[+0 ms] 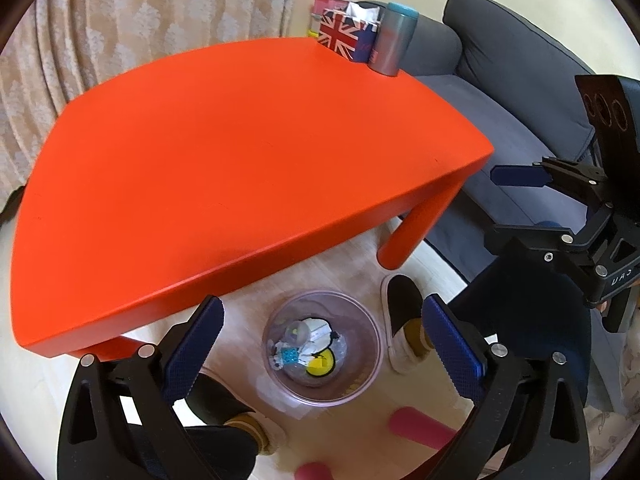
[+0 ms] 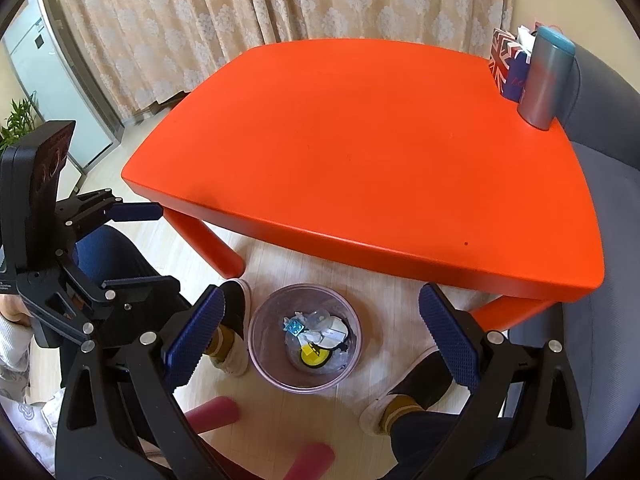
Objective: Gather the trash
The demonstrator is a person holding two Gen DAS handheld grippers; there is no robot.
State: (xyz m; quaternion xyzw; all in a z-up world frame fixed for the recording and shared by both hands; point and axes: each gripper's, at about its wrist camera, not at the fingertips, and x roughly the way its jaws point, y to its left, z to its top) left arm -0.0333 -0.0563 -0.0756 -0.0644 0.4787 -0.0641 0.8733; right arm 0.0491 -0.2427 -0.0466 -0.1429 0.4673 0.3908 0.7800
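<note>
The left gripper (image 1: 322, 346) hangs with jaws wide apart, nothing between them, above the clear bin (image 1: 374, 356) on the floor, trash (image 1: 310, 346) inside. The right gripper (image 2: 322, 340) gapes likewise, empty. Behind, the orange table (image 2: 360, 140).

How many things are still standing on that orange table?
2. A Union Jack box with tissue poking out and a grey flask with a teal cap beside it, both at the table's far right corner. More may hide behind them.
</note>
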